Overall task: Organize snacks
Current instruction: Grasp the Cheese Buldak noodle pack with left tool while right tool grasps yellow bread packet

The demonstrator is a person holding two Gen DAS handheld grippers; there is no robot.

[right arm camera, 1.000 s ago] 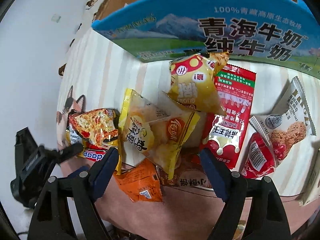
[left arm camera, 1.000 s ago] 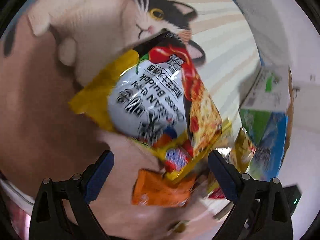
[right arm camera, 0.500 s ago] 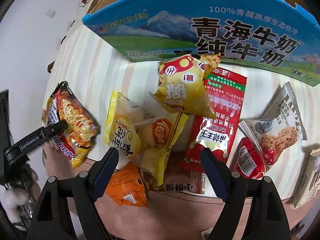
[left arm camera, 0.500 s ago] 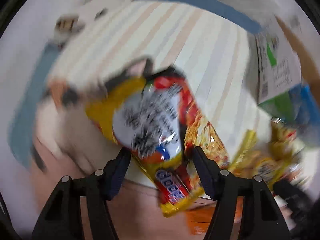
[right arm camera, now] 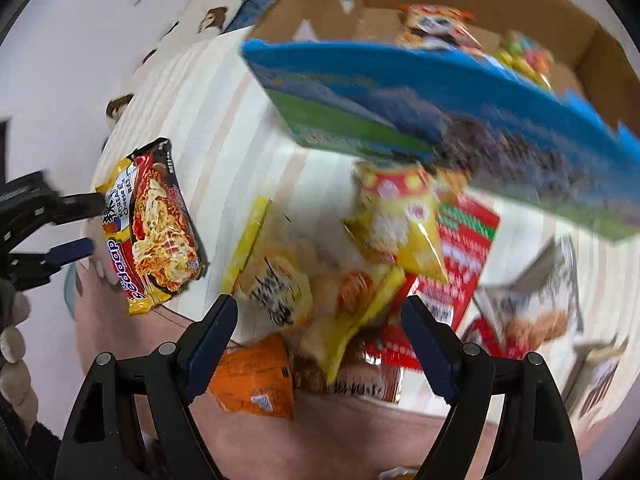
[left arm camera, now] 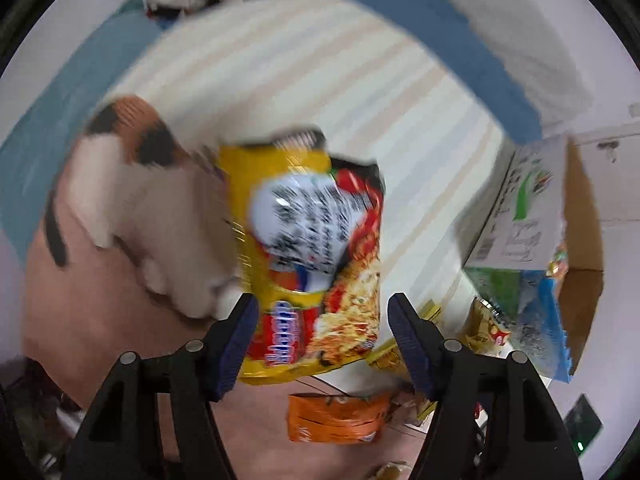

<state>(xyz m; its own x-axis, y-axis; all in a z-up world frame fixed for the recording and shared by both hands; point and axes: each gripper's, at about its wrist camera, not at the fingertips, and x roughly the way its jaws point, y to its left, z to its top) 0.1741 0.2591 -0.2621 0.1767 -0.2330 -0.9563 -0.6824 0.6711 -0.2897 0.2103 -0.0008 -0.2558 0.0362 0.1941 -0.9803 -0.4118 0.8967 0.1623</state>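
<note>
Now the left tool (left arm camera: 318, 336) has its two blue-padded fingers set wide apart, and the yellow noodle packet (left arm camera: 312, 264) lies between and ahead of them. From the left wrist view I cannot tell if a pad touches the packet; the picture is blurred by motion. In the right wrist view the same noodle packet (right arm camera: 150, 226) lies on the striped cloth (right arm camera: 208, 120) at the left side, and the left tool (right arm camera: 86, 224) is just beside its left edge, one finger above and one below that edge.

The right tool (right arm camera: 320, 336) is also wide and holds nothing. Between and ahead of its fingers lies a heap of snacks: a yellow chip bag (right arm camera: 320, 292) in the middle, an orange packet (right arm camera: 256, 380) near the left finger, a yellow and red puffed bag (right arm camera: 400, 220) further ahead, and a red flat packet (right arm camera: 456, 264) partly under them. To the right lies a biscuit packet (right arm camera: 536, 312), blurred.

Behind the heap stands a cardboard box (right arm camera: 440, 92) with a blue and green printed wall. It is open at the top, and some snacks are inside it, among them an orange packet with a panda face (right arm camera: 436, 26). In the left wrist view the box (left arm camera: 528, 216) stands at the right, well apart from the noodle packet.

The cloth carries a printed cat (left arm camera: 132, 184) under and left of the noodle packet.
</note>
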